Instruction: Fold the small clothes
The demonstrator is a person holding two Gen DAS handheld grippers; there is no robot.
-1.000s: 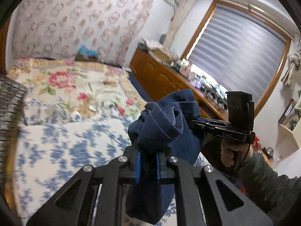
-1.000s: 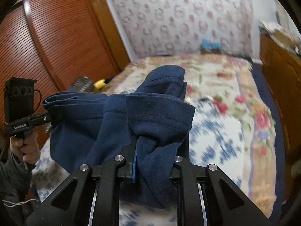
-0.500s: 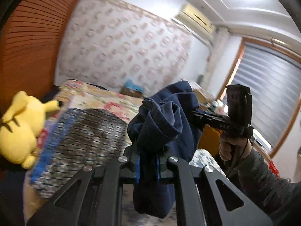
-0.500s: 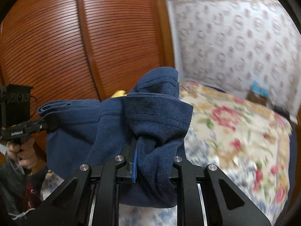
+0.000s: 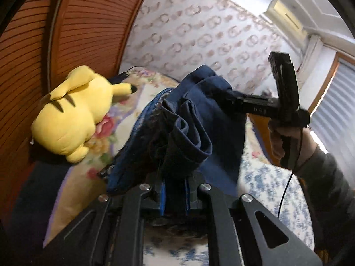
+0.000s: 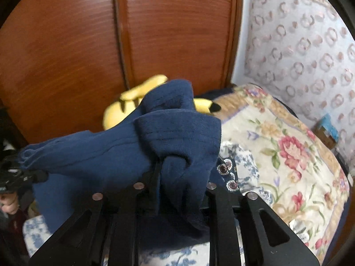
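A dark blue garment hangs in the air between both grippers, above the bed. My left gripper is shut on one bunched corner of it. My right gripper is shut on another bunched corner of the same blue garment. The right gripper also shows in the left wrist view, at the cloth's far edge, held by a hand. The left gripper shows in the right wrist view, at the far left end of the cloth. The cloth is stretched loosely between them.
A yellow plush toy lies at the head of the bed by the wooden wardrobe doors. The bed has a floral quilt and a blue-and-white sheet. A patterned wall stands behind.
Both grippers have swung left with the garment, from facing the window and bed middle toward the wardrobe and plush toy. The grip on the cloth is unchanged.
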